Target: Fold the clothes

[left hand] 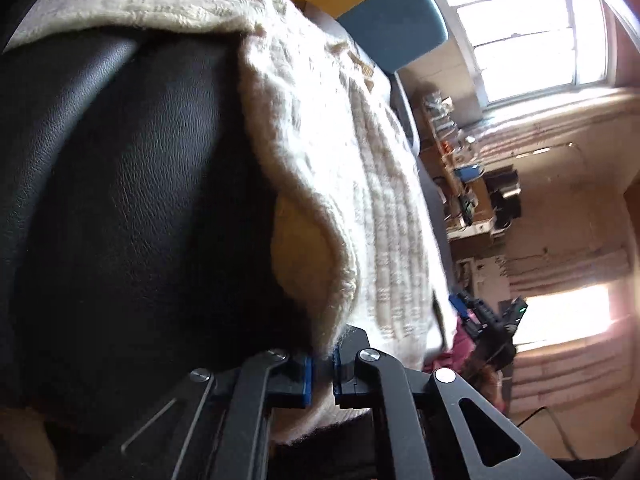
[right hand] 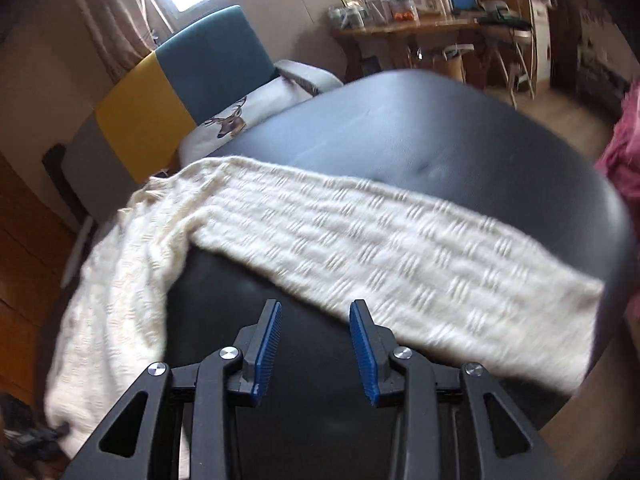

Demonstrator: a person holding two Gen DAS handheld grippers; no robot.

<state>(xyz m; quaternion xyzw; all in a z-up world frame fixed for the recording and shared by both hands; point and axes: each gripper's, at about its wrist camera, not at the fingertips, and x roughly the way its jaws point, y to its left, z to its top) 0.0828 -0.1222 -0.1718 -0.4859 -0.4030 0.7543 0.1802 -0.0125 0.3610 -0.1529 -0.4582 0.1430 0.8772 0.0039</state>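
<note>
Left wrist view: the left gripper (left hand: 323, 368) has its blue pads closed tight on the edge of a cream knitted sweater (left hand: 352, 184), a fold of the knit pinched between them. The sweater lies draped over a black leather seat (left hand: 120, 184), its ribbed hem curling back to expose the lining. The right gripper (left hand: 494, 320) appears small and dark past the sweater's far edge, beside a patch of pink fabric (left hand: 448, 354). A cluttered wooden table (left hand: 460, 176) stands against the wall under a bright window (left hand: 520, 24). Containers on it are too blurred to tell their contents.

Right wrist view: the right gripper (right hand: 316, 344) hovers over the black leather seat (right hand: 440, 128) with its jaws apart and nothing between the blue pads. The cream knitted sweater (right hand: 360, 240) lies as a long band across the seat, one end hanging over the left side. A teal and yellow chair (right hand: 180, 80) stands behind, with a deer-print cushion (right hand: 240, 120) next to it. Clear jars (right hand: 384, 8) stand on the wooden table (right hand: 420, 28); one holds something orange, otherwise unreadable.
</note>
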